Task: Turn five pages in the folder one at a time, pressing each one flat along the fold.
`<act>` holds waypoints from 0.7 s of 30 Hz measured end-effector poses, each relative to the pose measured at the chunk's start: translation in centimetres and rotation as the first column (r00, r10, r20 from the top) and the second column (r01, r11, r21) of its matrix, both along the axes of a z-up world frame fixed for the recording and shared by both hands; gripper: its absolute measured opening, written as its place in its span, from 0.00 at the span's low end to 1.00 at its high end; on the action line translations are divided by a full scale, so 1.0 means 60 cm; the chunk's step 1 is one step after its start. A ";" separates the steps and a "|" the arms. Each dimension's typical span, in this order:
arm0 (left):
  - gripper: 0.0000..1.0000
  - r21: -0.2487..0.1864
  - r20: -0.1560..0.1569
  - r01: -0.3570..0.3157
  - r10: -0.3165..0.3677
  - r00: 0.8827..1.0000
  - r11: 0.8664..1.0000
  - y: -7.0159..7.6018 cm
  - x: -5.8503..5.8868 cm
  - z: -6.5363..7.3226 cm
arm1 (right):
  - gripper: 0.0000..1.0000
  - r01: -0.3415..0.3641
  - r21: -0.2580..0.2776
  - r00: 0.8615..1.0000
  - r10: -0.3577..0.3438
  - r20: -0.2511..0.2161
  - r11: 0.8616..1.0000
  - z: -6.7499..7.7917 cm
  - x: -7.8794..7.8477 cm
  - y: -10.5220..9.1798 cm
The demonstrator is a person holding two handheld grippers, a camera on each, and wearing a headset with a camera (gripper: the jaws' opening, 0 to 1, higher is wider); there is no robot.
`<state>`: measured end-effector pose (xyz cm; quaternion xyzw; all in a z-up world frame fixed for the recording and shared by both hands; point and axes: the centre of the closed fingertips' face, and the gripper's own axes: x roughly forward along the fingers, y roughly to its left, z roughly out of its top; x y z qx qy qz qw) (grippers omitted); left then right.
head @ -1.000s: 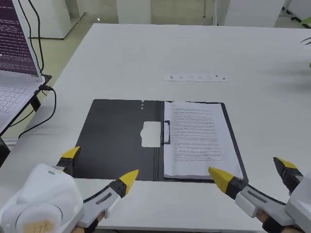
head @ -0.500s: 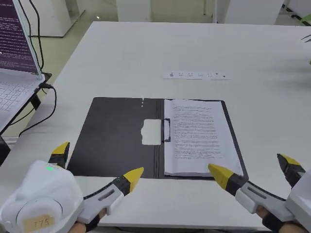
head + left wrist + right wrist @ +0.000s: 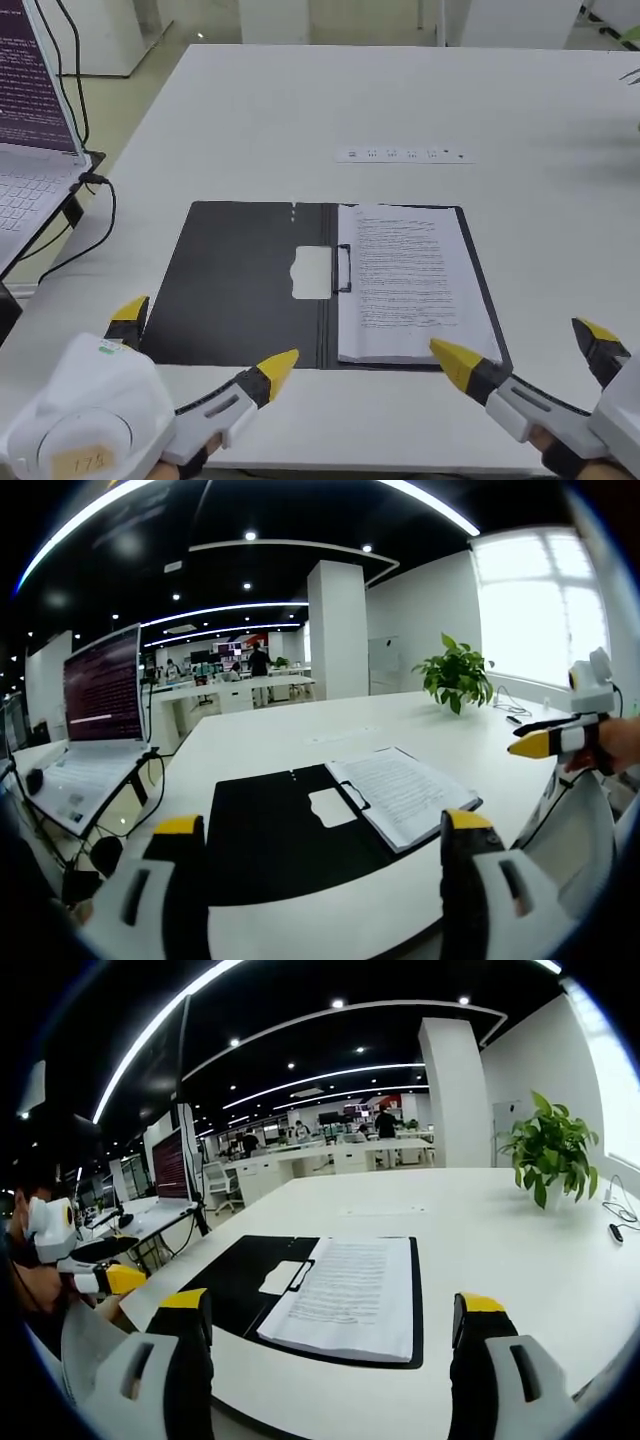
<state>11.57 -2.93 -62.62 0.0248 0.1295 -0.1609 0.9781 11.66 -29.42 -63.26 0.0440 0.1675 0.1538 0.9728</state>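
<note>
The left gripper (image 3: 205, 336) and right gripper (image 3: 520, 343) are held wide open and empty, just short of the folder (image 3: 250, 290) — apparently poised so the top page (image 3: 410, 280) can be pinched.

The white left gripper with yellow-tipped black jaws (image 3: 203, 338) points forward at the lower left of the head view, its jaws spread wide and empty. The matching white right gripper (image 3: 523, 347) mirrors it at the lower right, equally wide. Dark-gloved fingers (image 3: 190, 460) wrap the left handle.
</note>
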 end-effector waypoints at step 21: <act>0.95 0.008 0.007 0.012 -0.012 1.000 1.000 -0.003 -0.004 0.001 | 1.00 -0.009 -0.006 1.000 0.009 0.006 1.000 0.002 -0.003 0.004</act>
